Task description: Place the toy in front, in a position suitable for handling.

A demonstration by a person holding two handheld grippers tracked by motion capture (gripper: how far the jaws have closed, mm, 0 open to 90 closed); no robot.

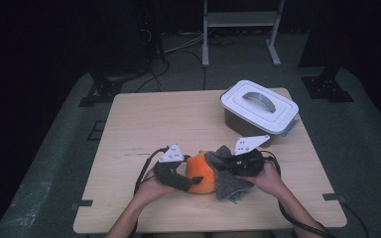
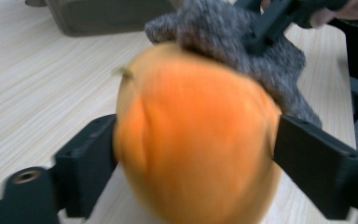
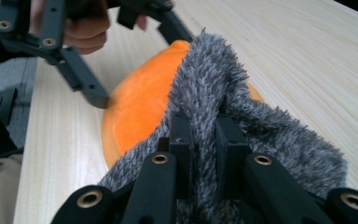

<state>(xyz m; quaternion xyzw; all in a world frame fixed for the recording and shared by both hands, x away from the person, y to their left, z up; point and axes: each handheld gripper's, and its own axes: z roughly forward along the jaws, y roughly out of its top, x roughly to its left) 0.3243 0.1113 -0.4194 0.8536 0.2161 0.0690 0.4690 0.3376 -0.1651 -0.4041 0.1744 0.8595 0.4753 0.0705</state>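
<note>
An orange plush fruit sits near the table's front edge, with my left gripper shut on it. In the left gripper view the plush fruit bulges between the two black jaws, which press on its sides. A grey fuzzy cloth drapes against the fruit's right side. My right gripper is shut on a fold of that cloth, and in the right gripper view the grey pile is pinched between the jaws, with the orange fruit just behind it.
A grey bin with a white lid and grey handle stands at the table's back right. The wooden table lies bare to the left and behind. A metal rack and cables are on the floor beyond.
</note>
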